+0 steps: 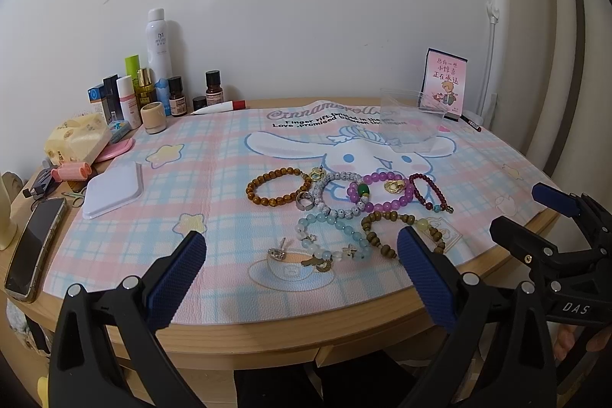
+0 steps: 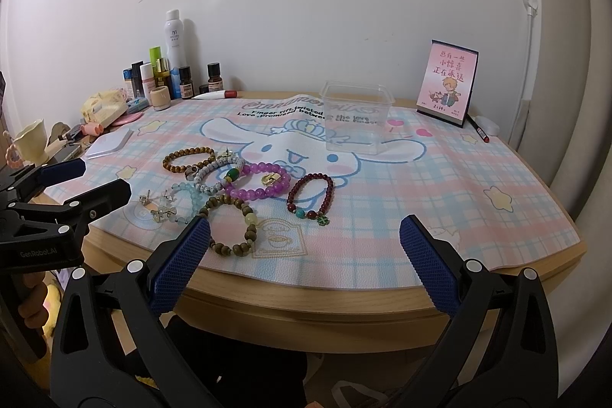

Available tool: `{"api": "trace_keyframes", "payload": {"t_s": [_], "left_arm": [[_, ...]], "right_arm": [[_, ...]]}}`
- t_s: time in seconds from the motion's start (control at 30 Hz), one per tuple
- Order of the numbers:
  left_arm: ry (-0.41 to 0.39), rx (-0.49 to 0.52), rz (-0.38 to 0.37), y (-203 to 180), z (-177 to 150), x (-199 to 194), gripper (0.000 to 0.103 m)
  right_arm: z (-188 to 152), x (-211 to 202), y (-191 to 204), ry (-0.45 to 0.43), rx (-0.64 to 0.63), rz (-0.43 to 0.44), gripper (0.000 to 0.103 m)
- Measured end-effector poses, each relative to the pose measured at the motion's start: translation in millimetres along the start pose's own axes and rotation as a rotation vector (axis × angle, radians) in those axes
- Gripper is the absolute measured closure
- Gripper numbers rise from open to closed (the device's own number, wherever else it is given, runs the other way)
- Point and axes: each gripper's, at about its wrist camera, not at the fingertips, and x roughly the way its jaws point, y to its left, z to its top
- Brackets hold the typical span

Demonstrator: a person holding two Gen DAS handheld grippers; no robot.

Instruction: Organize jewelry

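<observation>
Several bead bracelets lie on the Cinnamoroll mat (image 1: 229,140): brown (image 1: 277,187), white (image 1: 336,195), purple (image 1: 380,192) with a gold ring (image 1: 394,185) on it, dark red (image 2: 310,195), pale blue (image 1: 336,236), olive wood (image 2: 229,226). A silver ring (image 1: 304,200) and ear studs (image 2: 155,207) lie among them. A clear plastic box (image 2: 355,117) stands empty behind them. My left gripper (image 1: 300,255) is open, empty, at the near table edge. My right gripper (image 2: 304,241) is open, empty, beside it; it also shows in the left wrist view (image 1: 535,213).
Cosmetic bottles (image 1: 153,79), a tissue pack (image 1: 76,140), a white lid (image 1: 113,188), a phone (image 1: 34,247) and scissors crowd the left. A pink desk calendar (image 2: 447,83) and a pen (image 2: 480,129) stand at the back right. The wall is right behind.
</observation>
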Motion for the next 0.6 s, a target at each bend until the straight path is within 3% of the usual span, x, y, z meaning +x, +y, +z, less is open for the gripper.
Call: {"api": "trace_keyframes", "payload": {"t_s": [0.3, 0.6], "left_arm": [[0.004, -0.002, 0.004, 5, 0, 2, 0.005], [0.043, -0.023, -0.055, 30, 10, 15, 0.005]], "right_arm": [[0, 1, -1, -0.001, 0.003, -0.003, 0.008], [12, 9, -15, 0.001, 0.056, 0.012, 0.008]]}}
